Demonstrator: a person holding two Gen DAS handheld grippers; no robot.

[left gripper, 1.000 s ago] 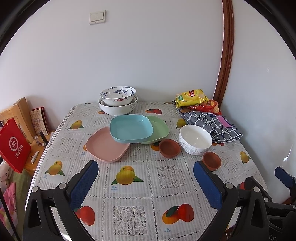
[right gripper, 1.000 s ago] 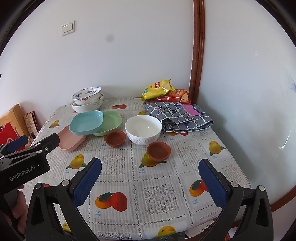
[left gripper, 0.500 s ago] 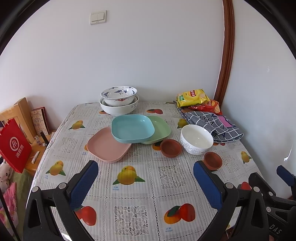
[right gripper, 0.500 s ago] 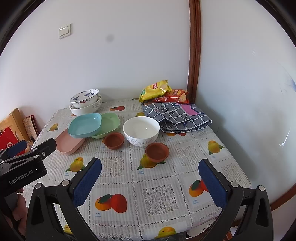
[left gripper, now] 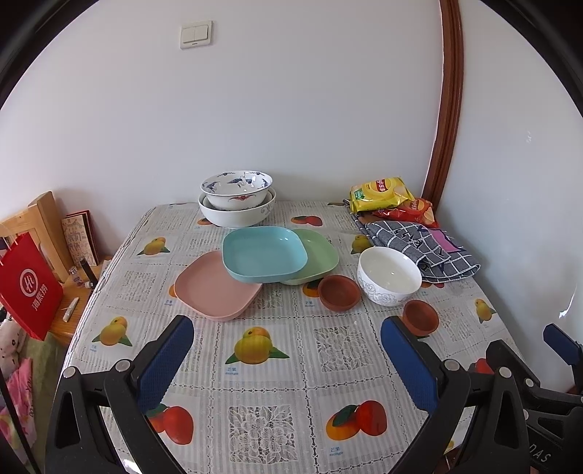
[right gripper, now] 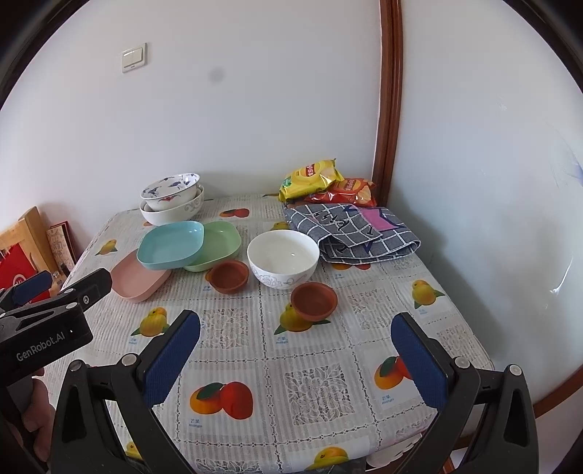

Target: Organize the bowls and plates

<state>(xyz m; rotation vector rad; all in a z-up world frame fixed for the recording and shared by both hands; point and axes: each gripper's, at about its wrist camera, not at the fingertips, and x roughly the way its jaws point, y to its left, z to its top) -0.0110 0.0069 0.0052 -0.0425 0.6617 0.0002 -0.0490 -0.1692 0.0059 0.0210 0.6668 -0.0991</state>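
Ahead, beyond my spread, empty left gripper [left gripper: 284, 359], the blue plate [left gripper: 264, 253] overlaps pink plate [left gripper: 213, 288] and green plate [left gripper: 317, 255].

A plain white wall [left gripper: 291, 109] carries a cream double light switch [left gripper: 196, 34], and a brown wooden corner trim [left gripper: 446, 109] runs up where it meets the glossy white side wall [right gripper: 492, 182]. Daylight falls evenly on the fruit-printed lace-pattern tablecloth [left gripper: 262, 364]. A light wooden chair [left gripper: 36, 222] stands at left.

pink plate [left gripper: 207, 288] partly under blue plate [left gripper: 264, 253], green plate [left gripper: 317, 255] too — red bag [left gripper: 27, 288] edge-cropped
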